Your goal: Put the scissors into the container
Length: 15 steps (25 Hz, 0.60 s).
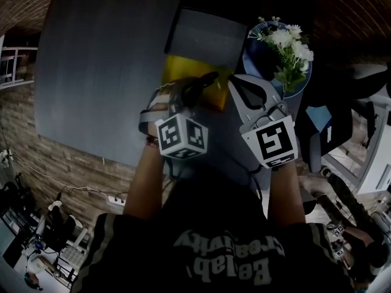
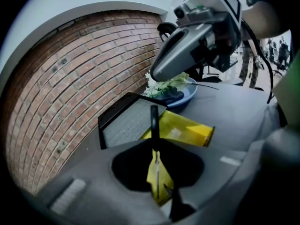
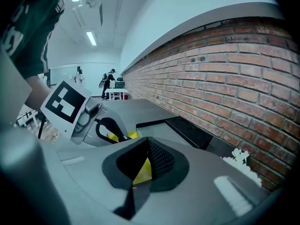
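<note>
My left hand-held gripper [image 2: 154, 150] pinches the scissors [image 2: 153, 118]; my right hand-held gripper [image 3: 147, 139] is closed, empty. Released short of the yellow container [image 2: 187, 131], they'd miss.

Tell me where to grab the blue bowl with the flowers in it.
Probably pinch the rim of the blue bowl from above, one tool jaw inside, on the side facing the black tray. That stretch of rim is bare; the flowers crowd the opposite side.
</note>
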Available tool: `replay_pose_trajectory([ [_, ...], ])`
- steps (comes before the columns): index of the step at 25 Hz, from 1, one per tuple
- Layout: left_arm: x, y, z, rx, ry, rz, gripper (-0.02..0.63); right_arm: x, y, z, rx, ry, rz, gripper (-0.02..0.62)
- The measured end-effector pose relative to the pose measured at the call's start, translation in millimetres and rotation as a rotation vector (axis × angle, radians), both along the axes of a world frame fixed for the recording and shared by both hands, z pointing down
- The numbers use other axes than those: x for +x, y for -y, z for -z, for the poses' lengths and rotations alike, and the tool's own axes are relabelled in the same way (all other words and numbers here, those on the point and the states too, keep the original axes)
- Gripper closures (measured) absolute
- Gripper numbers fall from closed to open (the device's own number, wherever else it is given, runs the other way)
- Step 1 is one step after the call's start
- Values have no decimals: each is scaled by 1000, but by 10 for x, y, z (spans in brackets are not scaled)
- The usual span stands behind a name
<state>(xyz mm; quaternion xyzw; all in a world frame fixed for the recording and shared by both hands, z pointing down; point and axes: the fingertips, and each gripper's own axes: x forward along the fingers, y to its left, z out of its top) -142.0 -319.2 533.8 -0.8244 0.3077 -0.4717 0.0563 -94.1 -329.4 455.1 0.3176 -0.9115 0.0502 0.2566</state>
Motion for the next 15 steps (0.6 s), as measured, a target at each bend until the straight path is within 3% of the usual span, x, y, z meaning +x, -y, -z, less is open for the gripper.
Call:
replay_pose_trajectory([
  [15, 23, 17, -218, -42, -2, -8, 558, -7, -49, -222, -48, -19, -5, 591],
])
